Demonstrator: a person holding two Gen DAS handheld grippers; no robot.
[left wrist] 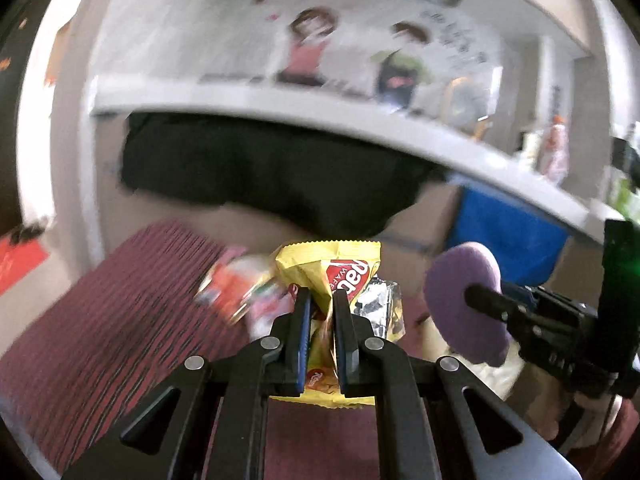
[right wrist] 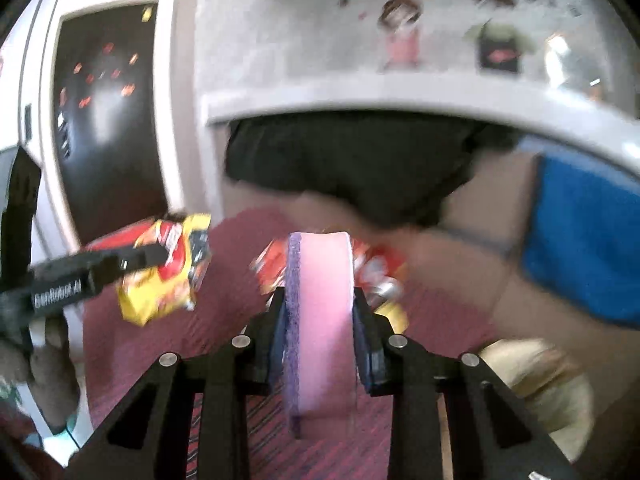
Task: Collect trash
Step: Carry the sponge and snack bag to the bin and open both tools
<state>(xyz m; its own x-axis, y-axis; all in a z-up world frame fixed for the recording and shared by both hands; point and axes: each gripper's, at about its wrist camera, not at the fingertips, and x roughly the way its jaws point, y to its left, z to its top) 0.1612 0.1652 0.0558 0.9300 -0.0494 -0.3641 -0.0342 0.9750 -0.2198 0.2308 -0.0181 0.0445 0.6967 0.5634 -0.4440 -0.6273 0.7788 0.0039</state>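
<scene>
The left gripper is clenched on a yellow wafer wrapper, pinching it near its middle so the crumpled top stands up just past the fingertips and the lower edge hangs back toward the wrist. The right gripper is clamped on a pink sponge with a purple scrubbing face, held on edge between the pads.

Just beyond both grippers lies a red snack packet with foil showing, resting on the dark red striped mat; from the left gripper it sits ahead and slightly left. Farther off, under the white shelf edge, hangs a black bag, probably where the trash goes, though its opening cannot be seen. A blue cloth sits to the right of it.

Both views are smeared by motion, so the step in hand looks like carrying the wrapper to the bag. To do it well, keep the pinch firm, since the foil is slippery, bring it right over the bag before loosening, and keep the sponge hand off to the right.
</scene>
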